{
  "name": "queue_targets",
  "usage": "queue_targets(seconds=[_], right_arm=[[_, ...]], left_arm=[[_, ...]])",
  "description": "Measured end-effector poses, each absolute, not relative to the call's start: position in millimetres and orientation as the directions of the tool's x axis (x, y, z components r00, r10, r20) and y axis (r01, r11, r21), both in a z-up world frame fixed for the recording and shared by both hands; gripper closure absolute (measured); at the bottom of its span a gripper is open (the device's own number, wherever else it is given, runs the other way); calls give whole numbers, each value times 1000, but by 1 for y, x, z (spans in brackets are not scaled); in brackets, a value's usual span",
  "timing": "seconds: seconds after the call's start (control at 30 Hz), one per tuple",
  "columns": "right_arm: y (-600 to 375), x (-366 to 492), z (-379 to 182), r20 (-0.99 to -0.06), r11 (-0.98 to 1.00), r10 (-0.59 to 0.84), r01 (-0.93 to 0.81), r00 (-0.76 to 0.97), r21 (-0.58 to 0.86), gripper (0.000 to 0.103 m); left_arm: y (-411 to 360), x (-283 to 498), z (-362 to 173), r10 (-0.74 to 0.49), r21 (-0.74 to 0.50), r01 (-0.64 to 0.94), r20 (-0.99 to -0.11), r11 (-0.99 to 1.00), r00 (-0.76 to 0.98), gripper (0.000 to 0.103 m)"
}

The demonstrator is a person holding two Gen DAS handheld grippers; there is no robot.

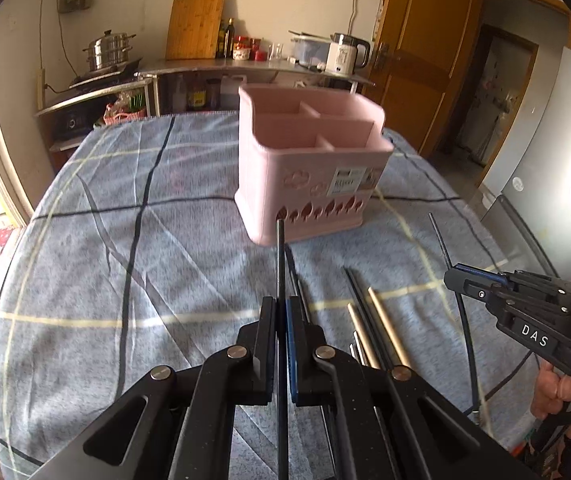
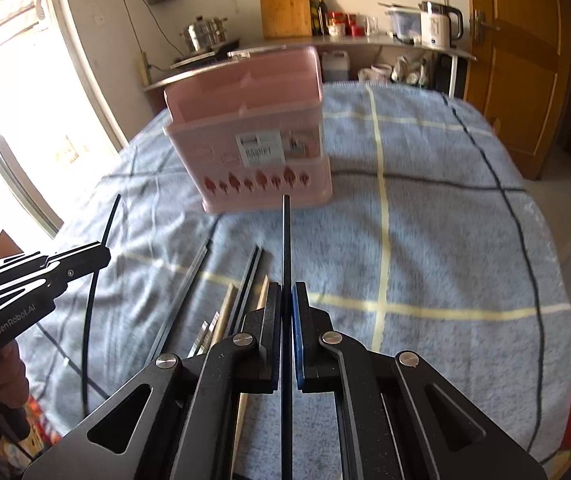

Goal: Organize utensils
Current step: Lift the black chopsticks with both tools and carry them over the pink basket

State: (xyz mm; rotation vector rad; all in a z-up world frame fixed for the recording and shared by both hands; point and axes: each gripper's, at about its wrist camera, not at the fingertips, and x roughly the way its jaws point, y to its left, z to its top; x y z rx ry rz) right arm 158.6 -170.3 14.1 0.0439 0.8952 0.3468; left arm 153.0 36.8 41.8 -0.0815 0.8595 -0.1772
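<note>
Slim black chopstick pinched in left fingers, another black chopstick in right fingers.

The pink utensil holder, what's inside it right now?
The pink utensil holder shows divided compartments from above, and the parts visible look empty, with no utensils sticking out. The compartment floors are hidden by its walls, and the view is blurred, so small items cannot be ruled out.

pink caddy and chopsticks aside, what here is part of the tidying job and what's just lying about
Part of the job:
left gripper with a black chopstick
right gripper with another chopstick
loose chopsticks
pink caddy

Lying about:
kettle
cutting board
steamer pot
</note>
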Motion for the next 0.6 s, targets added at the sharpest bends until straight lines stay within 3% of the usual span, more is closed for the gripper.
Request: queue_targets(seconds=[0.6], right_arm=[[-187,150,100,-626,940,332,-306,706,153,98]], left_arm=[[32,149,135,-224,-132,181,-633,975,741,99]])
